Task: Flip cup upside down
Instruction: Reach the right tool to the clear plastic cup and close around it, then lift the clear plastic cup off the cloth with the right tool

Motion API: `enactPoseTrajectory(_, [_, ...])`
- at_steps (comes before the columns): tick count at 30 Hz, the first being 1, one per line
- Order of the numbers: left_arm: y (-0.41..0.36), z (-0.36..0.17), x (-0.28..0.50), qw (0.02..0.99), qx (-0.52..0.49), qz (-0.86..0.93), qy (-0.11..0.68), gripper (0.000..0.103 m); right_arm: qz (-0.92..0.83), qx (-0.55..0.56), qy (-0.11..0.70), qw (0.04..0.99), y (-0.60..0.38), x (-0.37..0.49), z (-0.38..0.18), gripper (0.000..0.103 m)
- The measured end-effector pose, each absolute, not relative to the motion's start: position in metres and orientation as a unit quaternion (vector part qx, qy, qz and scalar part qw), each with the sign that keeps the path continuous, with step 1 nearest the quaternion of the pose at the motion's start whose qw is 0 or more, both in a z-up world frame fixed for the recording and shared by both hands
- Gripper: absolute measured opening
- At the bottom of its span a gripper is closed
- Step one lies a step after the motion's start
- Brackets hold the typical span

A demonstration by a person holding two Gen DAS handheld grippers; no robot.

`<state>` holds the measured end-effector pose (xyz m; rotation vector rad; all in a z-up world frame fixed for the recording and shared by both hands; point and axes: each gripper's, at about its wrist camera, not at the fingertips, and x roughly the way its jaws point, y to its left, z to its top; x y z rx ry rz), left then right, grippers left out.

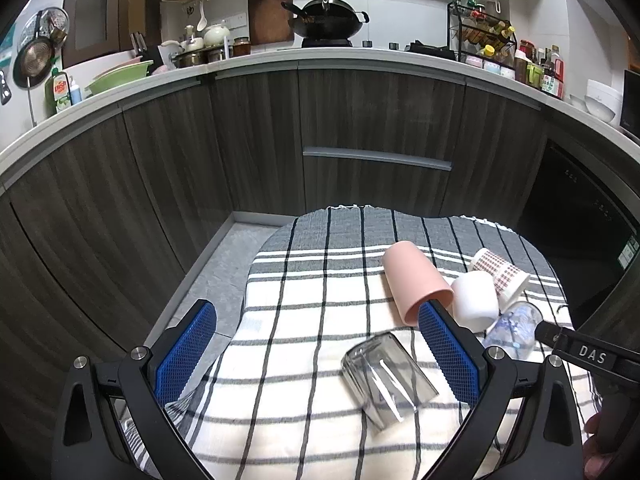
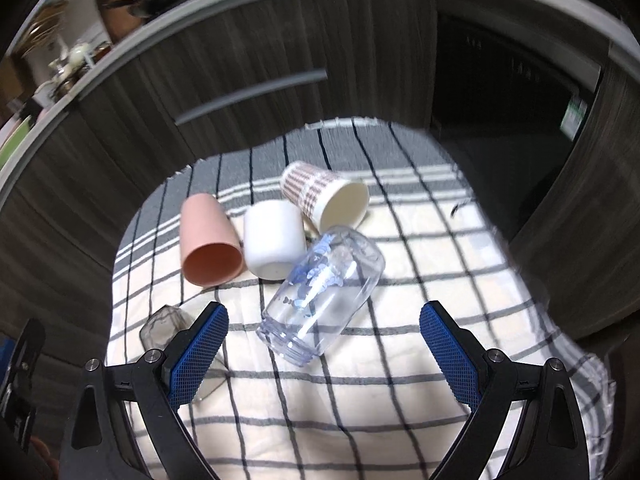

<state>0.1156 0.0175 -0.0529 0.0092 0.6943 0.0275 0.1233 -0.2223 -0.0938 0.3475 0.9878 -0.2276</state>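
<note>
kitchen, checked cloth [image 2: 360, 400] on the worktop | five cups lying on their sides, clear glass cup [image 1: 388, 384] nearest | left gripper [image 1: 316, 352] jaws spread wide | right gripper [image 2: 324, 352] jaws spread too, holding nothing

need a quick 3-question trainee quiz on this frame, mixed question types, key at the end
1. True or false: the pink cup stands upright on the checked cloth.
2. Multiple choice: which cup lies nearest between the pads of the right hand-held gripper? A) patterned paper cup B) clear printed cup C) white cup
3. Fill in: the smoky clear glass lies on its ____, in front of the open left hand-held gripper.

Key: 1 false, it lies on its side, mouth toward the camera. 2 B. 3 side.
</note>
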Motion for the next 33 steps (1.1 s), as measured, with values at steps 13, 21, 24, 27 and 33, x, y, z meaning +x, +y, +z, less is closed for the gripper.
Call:
enactPoseTrajectory(13, [0.017,-0.067,0.159,0.938,0.006,0.016,0.347,0.103,-0.117,0.279,0.531,0.792,-0.238,0.175,-0.158,0.094])
enactPoseTrajectory(21, [0.015,-0.073,0.167,0.935,0.009,0.015,0.355,0.103,-0.113,0.305,0.549,0.77,-0.242,0.186,-0.183,0.081])
enactPoseTrajectory(24, [0.014,-0.074,0.166,0.933,0.013,0.012,0.358,0.103,-0.101,0.311,0.542,0.774,-0.243,0.185,-0.185,0.079])
enactPoseTrajectory(27, [0.012,-0.072,0.161,0.933,0.016,0.009,0.359,0.103,-0.089,0.312,0.543,0.774,-0.243,0.183,-0.184,0.079])
enactPoseTrajectory(33, [0.013,-0.064,0.137,0.933,0.022,0.001,0.358,0.103,-0.064,0.292,0.548,0.781,-0.237,0.165,-0.166,0.076])
